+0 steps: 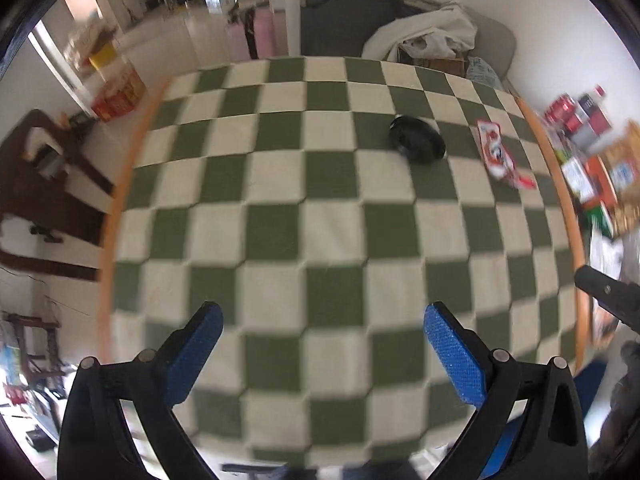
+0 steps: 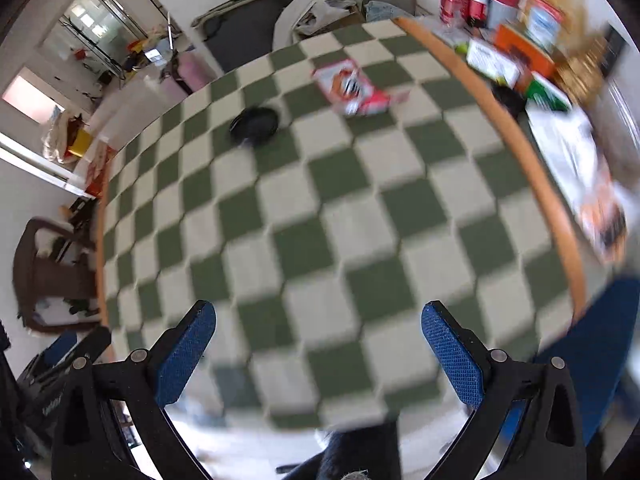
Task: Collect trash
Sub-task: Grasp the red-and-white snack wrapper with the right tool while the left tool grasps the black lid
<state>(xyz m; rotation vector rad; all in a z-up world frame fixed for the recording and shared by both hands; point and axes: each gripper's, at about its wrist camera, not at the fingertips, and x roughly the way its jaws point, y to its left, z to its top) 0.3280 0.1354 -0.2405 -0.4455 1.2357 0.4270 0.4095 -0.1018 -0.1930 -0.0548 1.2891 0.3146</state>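
While both grippers hover with jaws spread wide and empty, the left gripper (image 1: pixel 322 354) and right gripper (image 2: pixel 318 350) show blue textured pads over a green-and-cream checkered tablecloth (image 1: pixel 320 232). Just beside a round glossy black dish (image 1: pixel 418 138) lies a crumpled red-and-white wrapper (image 1: pixel 500 154), its long axis running along the wooden table rim (image 1: pixel 560 196).

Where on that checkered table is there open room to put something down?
Most of the checkered cloth is bare: the whole stretch between both open grippers and the black bowl, plus the left side. The far right corner holds the bowl and a red-and-white wrapper. Beyond the right edge, cans and boxes crowd together.
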